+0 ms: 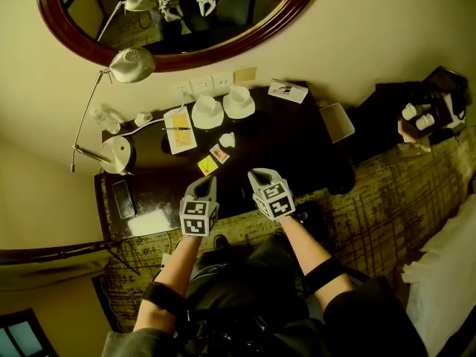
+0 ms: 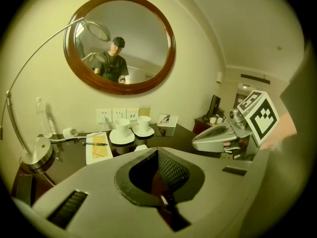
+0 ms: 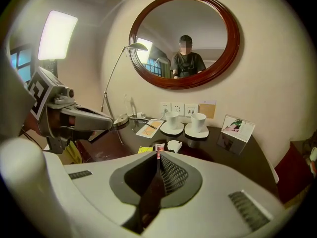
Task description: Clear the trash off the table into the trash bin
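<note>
Head view: a yellow paper square (image 1: 207, 165), a small red-and-white sachet (image 1: 219, 153) and a crumpled white paper wad (image 1: 227, 139) lie on the dark wooden table (image 1: 297, 147). They look light and flimsy, best pinched by an edge. Two white ceramic cups (image 1: 207, 111) look empty, and no bin shows.
Left gripper view: the left gripper (image 2: 157, 150) has its jaws together, empty.
Right gripper view: the right gripper (image 3: 158, 155) likewise, with the sachet just beyond its tips

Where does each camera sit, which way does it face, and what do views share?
Head view: on the person's head, looking steeply down at the desk; both forearms, left gripper and right gripper show.
Left gripper view: rides that gripper, faces the mirror across the desk; own closed jaws, right gripper at right.
Right gripper view: rides that gripper, faces the same wall; own jaws, left gripper at left.
Shared: all show the mirror and two cups.
</note>
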A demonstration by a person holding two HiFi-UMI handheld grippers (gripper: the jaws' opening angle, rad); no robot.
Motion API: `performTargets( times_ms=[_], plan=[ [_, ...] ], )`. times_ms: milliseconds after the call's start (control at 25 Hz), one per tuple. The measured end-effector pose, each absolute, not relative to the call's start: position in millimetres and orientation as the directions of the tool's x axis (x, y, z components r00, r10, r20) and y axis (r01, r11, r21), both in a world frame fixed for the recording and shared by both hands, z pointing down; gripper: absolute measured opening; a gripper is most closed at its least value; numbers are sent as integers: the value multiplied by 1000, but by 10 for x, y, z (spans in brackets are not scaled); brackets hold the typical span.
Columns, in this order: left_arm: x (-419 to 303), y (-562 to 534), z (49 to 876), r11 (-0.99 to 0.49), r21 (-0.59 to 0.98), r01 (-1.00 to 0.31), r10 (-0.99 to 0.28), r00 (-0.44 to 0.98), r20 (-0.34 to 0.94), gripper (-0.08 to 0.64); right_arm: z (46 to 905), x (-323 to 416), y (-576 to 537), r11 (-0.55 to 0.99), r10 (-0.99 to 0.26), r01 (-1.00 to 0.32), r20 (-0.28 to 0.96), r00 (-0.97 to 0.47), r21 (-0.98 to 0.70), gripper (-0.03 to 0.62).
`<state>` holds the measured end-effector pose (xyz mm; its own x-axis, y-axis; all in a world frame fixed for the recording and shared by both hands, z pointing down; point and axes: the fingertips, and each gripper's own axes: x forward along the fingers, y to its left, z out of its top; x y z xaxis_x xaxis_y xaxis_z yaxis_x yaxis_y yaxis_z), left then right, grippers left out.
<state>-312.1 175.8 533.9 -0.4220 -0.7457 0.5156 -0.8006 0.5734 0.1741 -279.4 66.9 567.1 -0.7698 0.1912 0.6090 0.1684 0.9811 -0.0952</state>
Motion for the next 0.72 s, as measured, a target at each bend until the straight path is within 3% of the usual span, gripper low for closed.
performTargets(
  times_ms=[400, 600, 720],
  plan=[
    [-3222, 1770, 5397, 545, 178, -820, -757, -389, 525, 3, 5833, -3136, 573, 992, 103, 127, 640, -761, -9, 39],
    [-3393, 1685, 5548, 601, 184, -778, -719, -426, 549, 3, 6107, -3522, 456, 977, 148, 214, 676, -722, 14, 146],
    [-3497, 1640, 5638, 636, 186, -749, -693, -449, 563, 3, 6254, -3770, 409, 960, 177, 278, 691, -701, 36, 176]
  ],
)
